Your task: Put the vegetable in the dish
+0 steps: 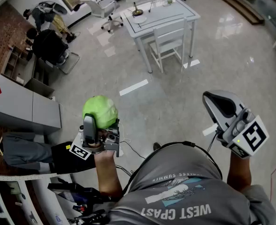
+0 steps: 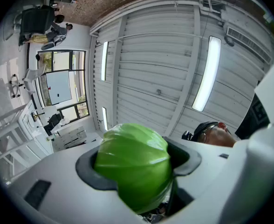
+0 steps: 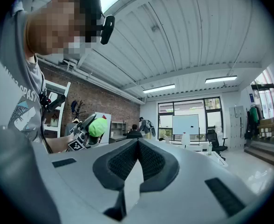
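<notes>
A round green vegetable [image 1: 100, 110], a cabbage-like head with glossy leaves, sits between the jaws of my left gripper [image 1: 98, 120], which is shut on it and tilted upward over the floor. In the left gripper view the vegetable [image 2: 133, 168] fills the gap between the dark pads [image 2: 88, 171] and points at the ceiling. My right gripper [image 1: 221, 105] is held out level at the right; its pads [image 3: 123, 162] meet at the tip with nothing between them. From the right gripper view the left gripper and vegetable [image 3: 98, 126] show at the left. No dish is in view.
A white table [image 1: 175, 13] with a white chair [image 1: 170, 40] stands ahead on the glossy floor. A grey cabinet [image 1: 25, 106] is at the left, with people [image 1: 49, 42] seated behind it. White tape strips [image 1: 134, 87] mark the floor.
</notes>
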Tool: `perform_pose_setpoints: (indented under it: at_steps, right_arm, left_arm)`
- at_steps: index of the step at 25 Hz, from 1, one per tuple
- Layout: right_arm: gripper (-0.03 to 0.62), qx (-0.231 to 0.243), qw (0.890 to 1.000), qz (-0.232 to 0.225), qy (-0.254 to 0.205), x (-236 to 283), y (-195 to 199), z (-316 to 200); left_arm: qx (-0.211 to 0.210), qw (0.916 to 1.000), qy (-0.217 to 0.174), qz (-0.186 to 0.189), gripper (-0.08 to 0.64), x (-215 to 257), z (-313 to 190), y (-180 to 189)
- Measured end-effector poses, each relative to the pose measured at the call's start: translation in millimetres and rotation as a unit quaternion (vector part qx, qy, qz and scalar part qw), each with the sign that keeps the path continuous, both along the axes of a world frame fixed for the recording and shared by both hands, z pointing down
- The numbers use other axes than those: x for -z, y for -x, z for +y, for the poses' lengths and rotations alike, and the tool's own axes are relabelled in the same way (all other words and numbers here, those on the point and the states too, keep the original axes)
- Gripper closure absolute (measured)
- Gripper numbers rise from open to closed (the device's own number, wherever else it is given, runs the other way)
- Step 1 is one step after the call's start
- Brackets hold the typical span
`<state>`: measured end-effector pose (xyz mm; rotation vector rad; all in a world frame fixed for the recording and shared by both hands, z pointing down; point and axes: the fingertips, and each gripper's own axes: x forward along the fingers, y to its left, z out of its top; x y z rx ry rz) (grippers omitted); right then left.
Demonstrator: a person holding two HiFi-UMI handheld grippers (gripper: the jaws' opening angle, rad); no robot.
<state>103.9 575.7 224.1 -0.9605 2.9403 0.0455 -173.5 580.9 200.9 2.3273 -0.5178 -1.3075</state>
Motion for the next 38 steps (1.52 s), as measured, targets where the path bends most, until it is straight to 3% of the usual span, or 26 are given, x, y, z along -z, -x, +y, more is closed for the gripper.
perform_pose_setpoints:
  at_steps: [10, 17, 21, 27, 38]
  right_arm:
    - [0.586, -0.031, 0.999, 0.034, 0.011, -14, 32, -17]
    - [0.584, -0.030, 0.999, -0.021, 0.009, -6, 59, -22]
    - [0.584, -0.035, 0.999, -0.010, 0.012, -7, 68, -28]
    - [0.584, -0.042, 0.999, 0.004, 0.024, -8, 49, -47]
    - [0.584, 0.005, 1.000, 0.001, 0.021, -7, 15, -112]
  left_arm:
    - [-0.020, 0.9997, 0.008, 0.007, 0.259, -9, -25, 36]
    - [-0.038, 0.9992, -0.003, 0.009, 0.259, -14, -36, 61]
    - [-0.044, 0.9988, 0.001, 0.020, 0.258, -20, -45, 68]
    - [-0.047, 0.9986, 0.007, 0.022, 0.259, -20, -62, 53]
    - [-0.016, 0.9994, 0.017, 0.025, 0.259, -20, -111, 8]
